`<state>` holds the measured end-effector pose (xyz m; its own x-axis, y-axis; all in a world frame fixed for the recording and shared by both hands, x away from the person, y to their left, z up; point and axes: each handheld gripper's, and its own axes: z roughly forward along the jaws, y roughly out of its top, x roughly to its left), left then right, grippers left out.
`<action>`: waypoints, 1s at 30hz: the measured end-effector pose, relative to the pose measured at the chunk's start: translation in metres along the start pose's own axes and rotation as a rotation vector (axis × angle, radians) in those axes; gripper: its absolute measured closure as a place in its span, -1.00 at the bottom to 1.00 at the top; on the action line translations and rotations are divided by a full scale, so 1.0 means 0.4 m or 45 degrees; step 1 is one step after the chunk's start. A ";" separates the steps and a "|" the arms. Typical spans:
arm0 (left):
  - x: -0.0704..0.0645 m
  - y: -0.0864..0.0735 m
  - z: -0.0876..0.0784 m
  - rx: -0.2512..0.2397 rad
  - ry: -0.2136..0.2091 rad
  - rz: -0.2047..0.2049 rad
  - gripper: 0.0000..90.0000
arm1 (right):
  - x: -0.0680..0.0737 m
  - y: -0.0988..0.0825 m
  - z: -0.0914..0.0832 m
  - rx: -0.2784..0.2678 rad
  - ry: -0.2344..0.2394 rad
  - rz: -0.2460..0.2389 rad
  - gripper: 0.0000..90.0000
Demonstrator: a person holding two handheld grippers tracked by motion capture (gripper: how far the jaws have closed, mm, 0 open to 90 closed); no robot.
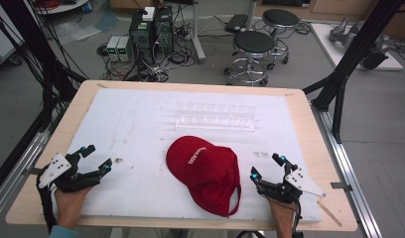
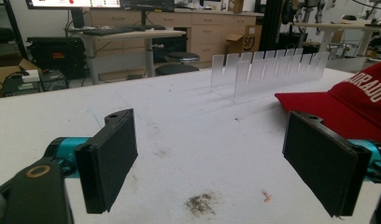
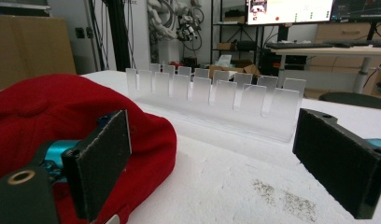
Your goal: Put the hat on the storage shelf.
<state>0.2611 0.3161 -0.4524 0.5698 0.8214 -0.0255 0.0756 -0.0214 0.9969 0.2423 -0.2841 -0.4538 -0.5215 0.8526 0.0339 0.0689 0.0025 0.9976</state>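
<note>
Now | red fabric cap [image 1: 206, 172] on white foam mat [image 1: 126, 129] | slotted clear acrylic rack [image 1: 216, 116] | both grippers' jaws wide apart, empty

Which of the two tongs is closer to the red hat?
The right tongs are closer: they sit just beside the red hat, near its back strap. The left tongs are farther from it, with bare white cover between.

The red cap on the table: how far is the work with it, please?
Nothing looks done yet. The red cap lies flat on the white mat, in front of the clear slotted rack. Nothing is in hand: the left gripper and the right gripper both rest open beside the cap, holding nothing. Grasping the cap is still left.
</note>
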 end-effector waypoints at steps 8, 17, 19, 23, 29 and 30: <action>0.001 0.001 0.003 0.011 -0.001 -0.007 -0.60 | -0.003 0.000 0.000 0.001 0.008 0.007 -0.77; 0.000 0.002 0.005 0.025 0.002 0.001 -0.61 | -0.005 0.001 0.000 0.001 0.008 0.030 -0.77; 0.001 0.002 0.005 0.026 0.001 -0.001 -0.61 | -0.006 0.001 0.001 0.005 0.009 0.035 -0.77; 0.000 0.002 0.005 0.026 0.001 -0.001 -0.61 | -0.011 0.002 0.001 0.005 0.006 0.046 -0.77; 0.001 0.002 0.005 0.029 0.003 -0.005 -0.61 | -0.009 0.011 0.003 0.070 0.049 0.079 -0.77; 0.001 0.002 0.006 0.030 0.003 -0.006 -0.61 | -0.004 0.016 0.000 0.083 0.065 0.087 -0.77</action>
<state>0.2633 0.3151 -0.4517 0.5675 0.8228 -0.0300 0.0973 -0.0308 0.9948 0.2436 -0.2855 -0.4476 -0.5562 0.8241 0.1068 0.1606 -0.0195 0.9868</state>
